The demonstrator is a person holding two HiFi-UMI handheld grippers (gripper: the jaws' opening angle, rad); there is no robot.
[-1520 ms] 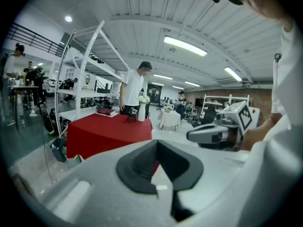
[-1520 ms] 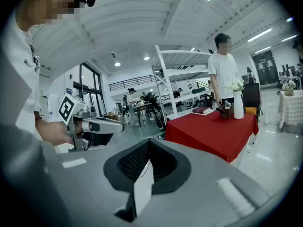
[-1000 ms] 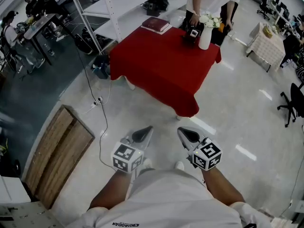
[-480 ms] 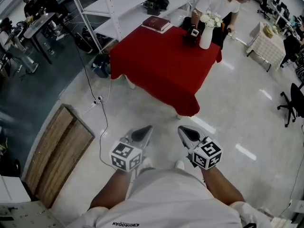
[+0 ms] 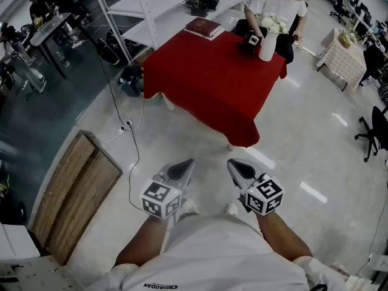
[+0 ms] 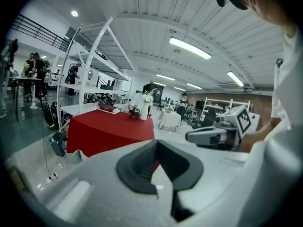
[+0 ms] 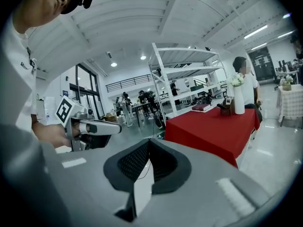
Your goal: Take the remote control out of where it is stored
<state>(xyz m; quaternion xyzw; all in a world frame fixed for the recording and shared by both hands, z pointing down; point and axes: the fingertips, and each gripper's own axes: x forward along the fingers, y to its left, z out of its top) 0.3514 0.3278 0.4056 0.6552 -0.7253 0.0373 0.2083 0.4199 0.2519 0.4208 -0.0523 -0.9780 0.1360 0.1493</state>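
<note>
Pale glossy floor [image 5: 303,138] fills the hall, with white shelving [image 5: 151,5] at the far side. In front of the shelving stands a table [image 5: 212,83] under a red cloth, with a person [image 5: 280,5] at its far edge. A wooden panel [image 5: 73,196] lies on the floor to the left. Well short of the table, the left gripper [image 5: 187,166] and right gripper [image 5: 234,167] are held side by side — each with jaws pressed together, nothing between them. Along the table's far edge are a white vase [image 5: 267,44] of flowers, a red book [image 5: 205,28] and, just beside the vase, a small dark holder [image 5: 250,41] — the remote control itself cannot be made out at this range.

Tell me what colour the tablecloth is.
Plain red tablecloth; the head view shows it best.
</note>
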